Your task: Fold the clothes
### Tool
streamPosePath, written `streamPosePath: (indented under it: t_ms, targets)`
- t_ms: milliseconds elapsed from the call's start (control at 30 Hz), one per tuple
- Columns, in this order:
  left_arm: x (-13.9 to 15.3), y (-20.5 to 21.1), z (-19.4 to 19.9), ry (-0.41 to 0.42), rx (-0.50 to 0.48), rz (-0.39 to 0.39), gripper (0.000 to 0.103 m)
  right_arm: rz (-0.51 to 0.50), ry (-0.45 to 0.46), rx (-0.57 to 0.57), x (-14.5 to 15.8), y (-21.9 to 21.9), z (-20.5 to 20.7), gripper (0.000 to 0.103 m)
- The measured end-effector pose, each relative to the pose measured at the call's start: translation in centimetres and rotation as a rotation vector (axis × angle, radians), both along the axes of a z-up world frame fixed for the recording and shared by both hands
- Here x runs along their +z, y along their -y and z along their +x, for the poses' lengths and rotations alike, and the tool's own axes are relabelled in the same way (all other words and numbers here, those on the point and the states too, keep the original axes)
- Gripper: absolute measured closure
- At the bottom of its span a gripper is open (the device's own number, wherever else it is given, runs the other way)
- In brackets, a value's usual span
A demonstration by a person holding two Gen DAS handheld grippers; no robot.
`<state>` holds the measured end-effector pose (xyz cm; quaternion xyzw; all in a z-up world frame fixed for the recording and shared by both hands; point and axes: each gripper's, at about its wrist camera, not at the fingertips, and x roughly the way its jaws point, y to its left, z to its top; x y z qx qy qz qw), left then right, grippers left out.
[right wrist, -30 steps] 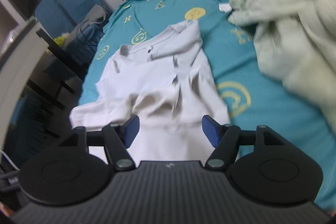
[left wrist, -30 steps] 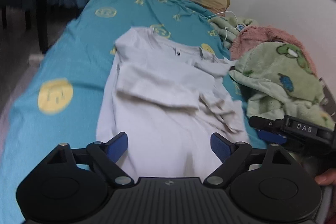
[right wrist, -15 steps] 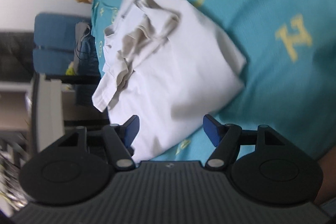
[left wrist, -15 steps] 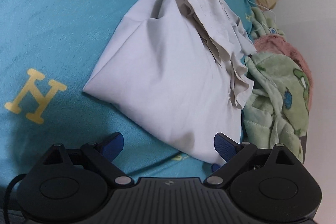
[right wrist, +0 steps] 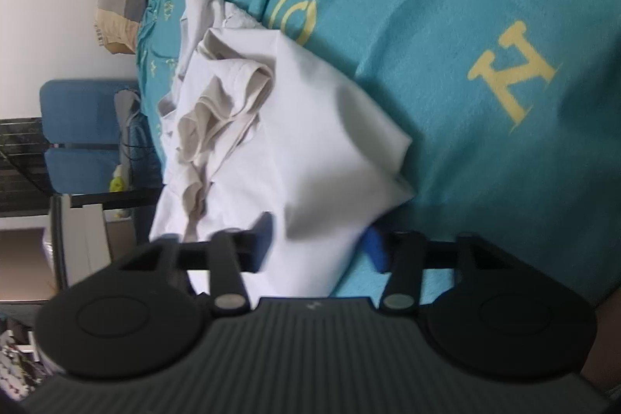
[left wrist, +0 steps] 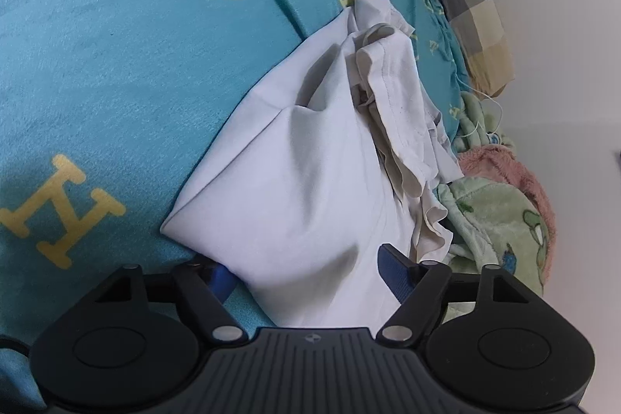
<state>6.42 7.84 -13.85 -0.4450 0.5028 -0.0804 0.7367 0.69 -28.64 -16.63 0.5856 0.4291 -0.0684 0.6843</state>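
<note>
Left wrist view: the white T-shirt [left wrist: 310, 189] lay on the teal bedsheet [left wrist: 97, 64], sleeves folded in — bottom fold remaining, I judged; left gripper [left wrist: 310, 270] and right gripper [right wrist: 318, 243] straddled its hem, unclenched.

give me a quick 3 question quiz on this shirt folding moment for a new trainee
1. True or false: the white shirt lies flat and spread out.
2. What covers the bed? A) teal sheet with yellow prints B) plain grey blanket
3. Fill in: the left gripper has its fingers on both sides of the shirt's near ____.

Key: 1 false, it is bunched; 2 A; 3 corner.
</note>
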Motion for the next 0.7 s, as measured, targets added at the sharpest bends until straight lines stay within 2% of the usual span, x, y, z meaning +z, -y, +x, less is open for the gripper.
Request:
streamPosePath:
  t_ms: [33,67,233,467,700]
  targets:
    - [0.0,0.1,0.0,0.003,0.002,0.009,0.039,-0.005,0.003,-0.004,0.0,0.1,0.0,0.081]
    - [0.0,0.0,-0.1,0.004,0.005,0.011,0.047,-0.01,0.01,-0.008,0.1,0.2,0.0,0.086]
    - [0.0,-0.6,-0.2,0.01,0.021,0.008,0.075,-0.046,0.094,0.012,1.3,0.5,0.3,0.093]
    - [3.0,-0.5,-0.2,0.082,0.003,0.026,0.088,-0.092,0.208,0.029,3.9,0.8,0.3,0.094]
    - [10.8,-1.0,-1.5,0.192,0.022,0.051,0.091,-0.129,0.301,0.07,9.0,1.0,0.2,0.095]
